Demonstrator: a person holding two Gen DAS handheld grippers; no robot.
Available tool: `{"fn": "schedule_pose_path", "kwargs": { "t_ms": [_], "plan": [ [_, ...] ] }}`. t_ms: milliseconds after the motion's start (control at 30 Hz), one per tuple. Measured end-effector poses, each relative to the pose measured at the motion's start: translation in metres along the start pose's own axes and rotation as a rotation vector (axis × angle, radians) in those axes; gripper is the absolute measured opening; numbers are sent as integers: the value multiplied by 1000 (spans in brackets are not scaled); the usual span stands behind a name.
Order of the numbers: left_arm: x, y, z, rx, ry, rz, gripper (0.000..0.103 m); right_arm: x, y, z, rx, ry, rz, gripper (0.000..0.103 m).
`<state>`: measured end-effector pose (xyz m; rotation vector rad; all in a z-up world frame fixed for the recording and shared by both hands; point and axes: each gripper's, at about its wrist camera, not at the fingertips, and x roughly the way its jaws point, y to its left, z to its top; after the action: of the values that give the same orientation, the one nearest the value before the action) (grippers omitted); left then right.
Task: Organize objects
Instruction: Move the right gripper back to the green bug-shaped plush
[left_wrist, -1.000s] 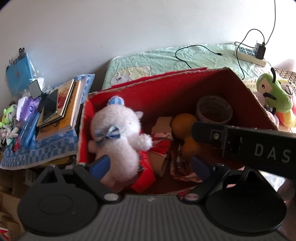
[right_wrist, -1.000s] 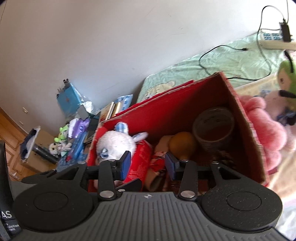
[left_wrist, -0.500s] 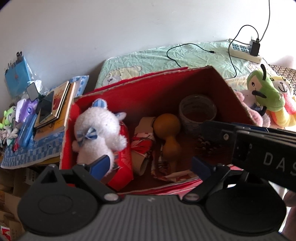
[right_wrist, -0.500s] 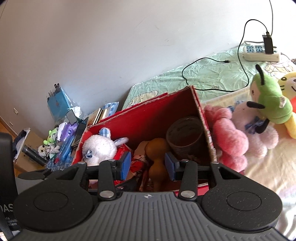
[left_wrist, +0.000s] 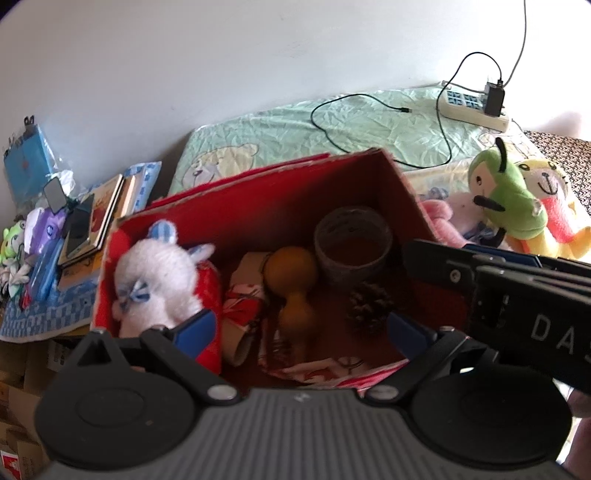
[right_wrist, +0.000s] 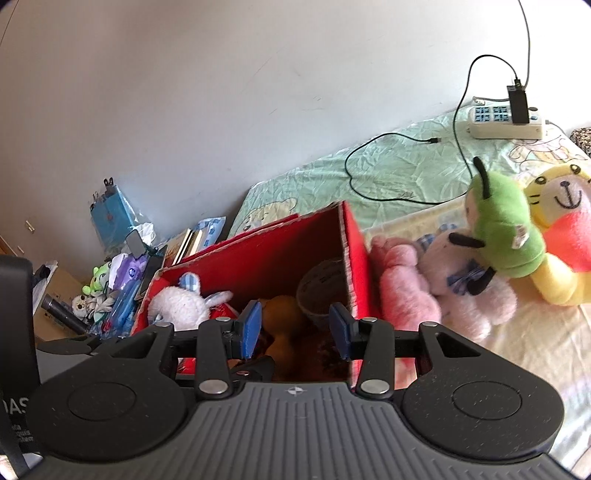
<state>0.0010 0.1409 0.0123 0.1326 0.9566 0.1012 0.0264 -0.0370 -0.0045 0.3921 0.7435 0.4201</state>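
Centre frame, an open red cardboard box (left_wrist: 332, 181) already holds a white plush (left_wrist: 162, 280). At right, loose plush toys (right_wrist: 491, 236) remain. Left gripper (left_wrist: 299, 328) and right gripper (right_wrist: 295, 328) gape, empty.

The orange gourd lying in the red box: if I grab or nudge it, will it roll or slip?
The orange gourd looks smooth and hard, so it may slip in a gripper unless held at its narrow waist. Its two round bulbs suggest it would roll or pivot when nudged. The woven basket and pine cone beside it would probably stop it.
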Motion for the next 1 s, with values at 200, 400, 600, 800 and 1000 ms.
{"fn": "schedule_pose_path", "kwargs": {
  "t_ms": [200, 400, 600, 800, 1000],
  "plan": [
    [-1, -23, 11, 20, -12, -4, 100, -8, -21, 10, 22, -11, -13, 44],
    [-1, -46, 20, 37, -18, -16, 100, -14, -42, 16, 33, -1, -37, 44],
    [-1, -72, 26, 55, -23, -19, 100, -21, -66, 22, 46, 8, -53, 44],
    [2, -102, 32, 73, -16, -16, 100, -28, -94, 30, 67, 9, -67, 44],
    [9, -131, 35, 93, 10, -22, 100, -34, -120, 33, 87, 22, -78, 44]
  ]
}}
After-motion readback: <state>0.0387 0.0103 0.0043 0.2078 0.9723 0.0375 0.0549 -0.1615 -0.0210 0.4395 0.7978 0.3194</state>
